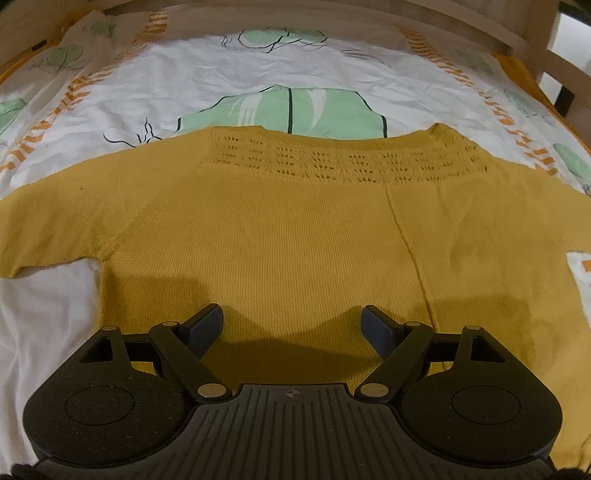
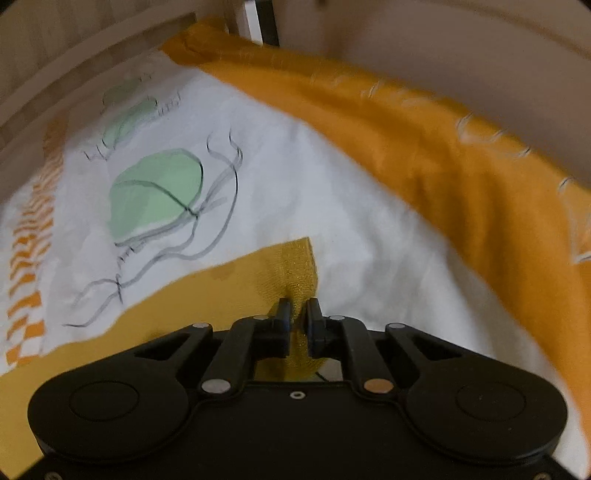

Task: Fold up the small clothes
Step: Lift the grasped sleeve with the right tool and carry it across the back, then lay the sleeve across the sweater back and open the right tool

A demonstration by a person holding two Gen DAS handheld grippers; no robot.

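Observation:
A small mustard-yellow knitted sweater (image 1: 295,229) lies flat on the bed, neckline at the far side, sleeves spread to left and right. My left gripper (image 1: 291,321) is open, its jaws wide apart just above the sweater's lower body, holding nothing. My right gripper (image 2: 298,314) is shut on the cuff end of one sleeve (image 2: 295,266) of the sweater; the ribbed cuff sticks out beyond the fingertips and the sleeve runs off to the lower left.
The bed has a white sheet (image 1: 258,85) printed with green shapes and orange stripes. An orange blanket (image 2: 424,147) lies along the right edge. A pale wooden bed frame (image 1: 461,26) runs along the far side.

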